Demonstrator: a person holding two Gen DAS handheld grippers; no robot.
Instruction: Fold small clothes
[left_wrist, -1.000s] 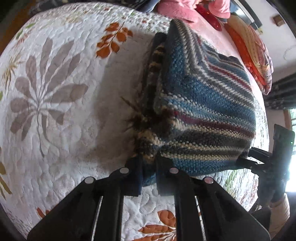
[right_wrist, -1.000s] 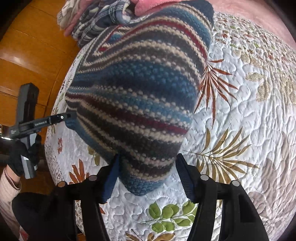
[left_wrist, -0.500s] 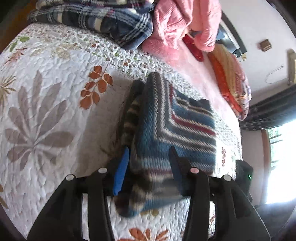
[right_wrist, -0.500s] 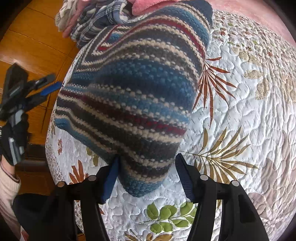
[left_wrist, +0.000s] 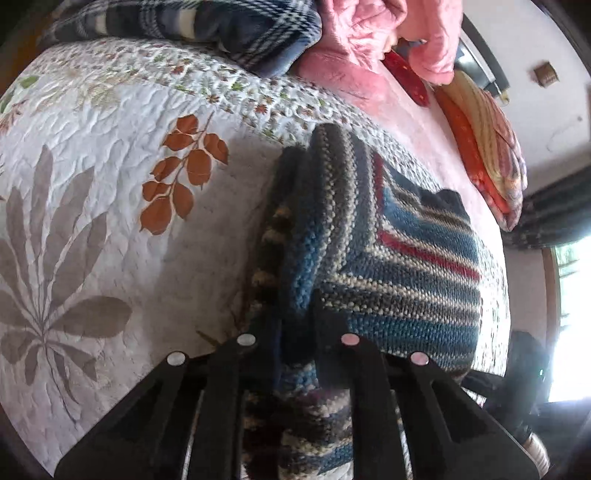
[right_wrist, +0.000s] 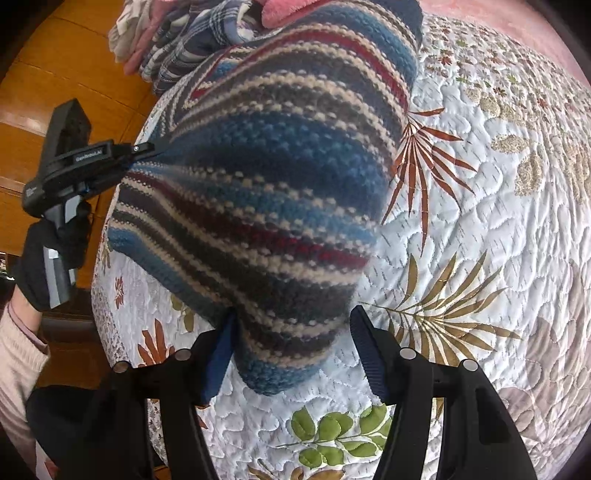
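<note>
The left gripper (left_wrist: 297, 332) pinched the striped knit's (right_wrist: 266, 192) corner, its length stretching ahead, while the right gripper (right_wrist: 291, 354) straddled the opposite corner, wide apart.

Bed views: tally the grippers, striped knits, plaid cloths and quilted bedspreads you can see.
Grippers: 2 (left gripper, right gripper)
Striped knit: 1
Plaid cloth: 1
Quilted bedspread: 1
Total: 5

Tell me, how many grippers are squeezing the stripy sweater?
1. The left gripper pinches the stripy sweater at its edge. The right gripper is open around a corner, not squeezing.
</note>
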